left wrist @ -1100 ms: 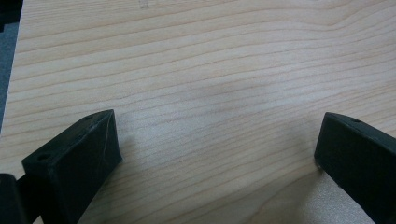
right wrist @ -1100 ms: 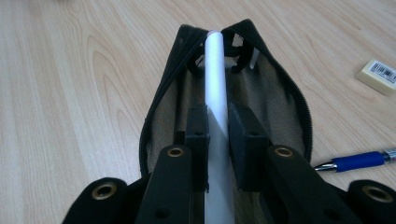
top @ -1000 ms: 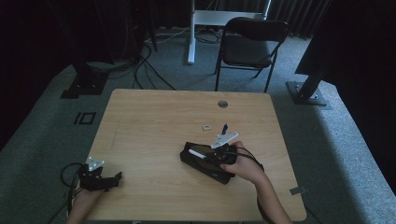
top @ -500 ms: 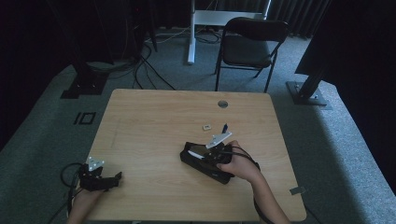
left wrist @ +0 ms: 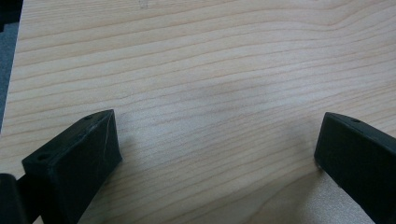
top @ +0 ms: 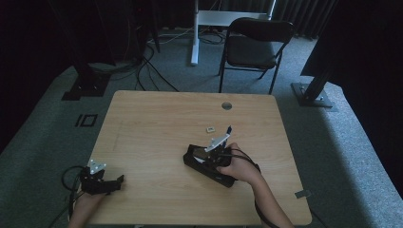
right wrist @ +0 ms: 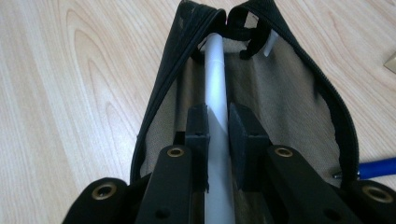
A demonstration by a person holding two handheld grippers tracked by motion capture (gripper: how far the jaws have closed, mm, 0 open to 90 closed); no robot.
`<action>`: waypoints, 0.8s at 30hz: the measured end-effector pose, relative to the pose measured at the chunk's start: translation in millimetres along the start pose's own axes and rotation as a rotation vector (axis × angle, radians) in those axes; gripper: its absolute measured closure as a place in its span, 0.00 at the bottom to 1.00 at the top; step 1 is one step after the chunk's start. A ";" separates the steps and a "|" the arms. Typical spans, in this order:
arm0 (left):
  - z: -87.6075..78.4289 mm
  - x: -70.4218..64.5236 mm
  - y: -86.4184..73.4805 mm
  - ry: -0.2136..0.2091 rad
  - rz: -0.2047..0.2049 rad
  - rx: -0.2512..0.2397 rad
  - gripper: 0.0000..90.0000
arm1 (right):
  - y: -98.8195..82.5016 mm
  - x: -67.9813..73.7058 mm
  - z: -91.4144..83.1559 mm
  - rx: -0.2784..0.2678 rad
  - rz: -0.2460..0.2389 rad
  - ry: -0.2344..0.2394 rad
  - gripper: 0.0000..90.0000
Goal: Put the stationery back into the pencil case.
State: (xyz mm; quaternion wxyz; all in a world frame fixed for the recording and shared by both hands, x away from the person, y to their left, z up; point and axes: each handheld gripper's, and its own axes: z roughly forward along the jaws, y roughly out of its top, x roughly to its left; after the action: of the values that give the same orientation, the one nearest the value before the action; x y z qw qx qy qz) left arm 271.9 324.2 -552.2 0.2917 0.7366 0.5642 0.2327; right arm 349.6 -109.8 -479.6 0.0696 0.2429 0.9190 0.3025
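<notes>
An open black pencil case [top: 199,164] with beige lining [right wrist: 285,88] lies on the wooden table [top: 157,123], right of the middle. My right gripper [top: 208,159] reaches into it. In the right gripper view its jaws [right wrist: 217,116] are shut on a white pen [right wrist: 216,74], which points along the inside of the case toward its far end. My left gripper [top: 118,180] rests near the table's front left corner. In the left gripper view it [left wrist: 215,140] stands wide open over bare wood, with nothing between the jaws.
A blue pen [right wrist: 378,168] lies just outside the case, on its right in the right gripper view. A small beige block [top: 210,128] sits on the table beyond the case. A cable hole [top: 226,105] is near the far edge. A black chair [top: 256,42] stands behind the table.
My right gripper has edged slightly left over the case, still shut on the white pen. The left gripper has stayed where it was.
</notes>
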 end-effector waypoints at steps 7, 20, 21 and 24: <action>0.0 0.0 0.0 0.000 0.000 0.000 0.00 | 1.3 -1.1 3.5 0.021 0.001 -0.009 0.87; 0.0 0.0 0.0 0.000 0.000 0.000 0.00 | 1.9 -2.3 9.1 0.063 -0.011 -0.018 0.87; 0.0 0.0 0.0 0.000 0.000 0.000 0.00 | 1.9 -2.6 9.9 0.068 -0.005 -0.016 0.87; 0.0 0.0 0.0 0.000 0.000 0.000 0.00 | 1.1 -2.4 13.0 0.091 -0.009 -0.007 0.87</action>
State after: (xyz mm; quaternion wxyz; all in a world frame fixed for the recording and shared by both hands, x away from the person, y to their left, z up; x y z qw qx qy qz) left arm 271.9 324.2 -552.2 0.2916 0.7367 0.5640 0.2327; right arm 355.7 -103.5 -489.5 0.0632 0.2426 0.9328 0.2591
